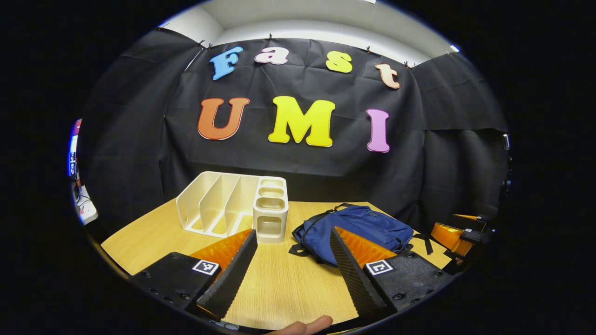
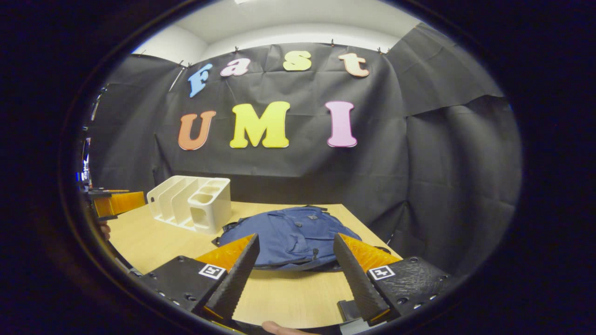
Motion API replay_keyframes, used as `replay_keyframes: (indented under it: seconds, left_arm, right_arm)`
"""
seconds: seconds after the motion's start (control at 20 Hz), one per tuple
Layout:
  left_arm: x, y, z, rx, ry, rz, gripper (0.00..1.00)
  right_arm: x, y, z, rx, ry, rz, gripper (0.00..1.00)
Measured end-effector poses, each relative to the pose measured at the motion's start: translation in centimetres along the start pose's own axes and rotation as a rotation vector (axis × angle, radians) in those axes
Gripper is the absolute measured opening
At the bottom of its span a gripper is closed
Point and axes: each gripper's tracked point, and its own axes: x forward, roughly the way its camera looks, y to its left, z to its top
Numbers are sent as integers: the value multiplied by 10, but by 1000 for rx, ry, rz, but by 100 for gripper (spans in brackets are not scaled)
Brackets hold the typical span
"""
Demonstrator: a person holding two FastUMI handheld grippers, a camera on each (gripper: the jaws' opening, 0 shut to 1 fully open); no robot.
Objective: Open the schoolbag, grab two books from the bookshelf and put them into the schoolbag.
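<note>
Both tongs hang released above the surface [image 1: 284, 279], jaws spread wide and gripping nothing. From the left gripper view, our left tongs [image 1: 293, 265] point between the rack and the bag; the right tongs [image 2: 294, 274] aim straight at the bag from their own view, and they also show at about three o'clock in the left gripper view.

We find the schoolbag [image 2: 291, 235] lying flat on the wooden surface, at twelve o'clock from the right tongs and at about one o'clock from the left ones. It looks closed; we cannot make out an open mouth. A dark strap trails off its near edge at about nine o'clock of the bag.

At about eleven o'clock from the left tongs stands the white bookshelf [image 1: 223, 202], a slotted rack with a small cup tower on its end. Its slots look empty from here, and we cannot see any books.

We judge the bag soft and light, likely to bunch and slide if tugged one-handed. The zip pull is small, so we would pinch it with one pair of tongs while the other pins the cloth near the zip's start. The shelf is stiff plastic and light, so it may skate if bumped.
</note>
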Motion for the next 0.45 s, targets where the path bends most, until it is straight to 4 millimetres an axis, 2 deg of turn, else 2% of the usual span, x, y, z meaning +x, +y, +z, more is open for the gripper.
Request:
replay_keyframes:
  seconds: [0.45]
  left_arm:
    - [-3,5,3,46,-16,25,98]
  right_arm:
    - [-3,5,4,-32,-23,9,95]
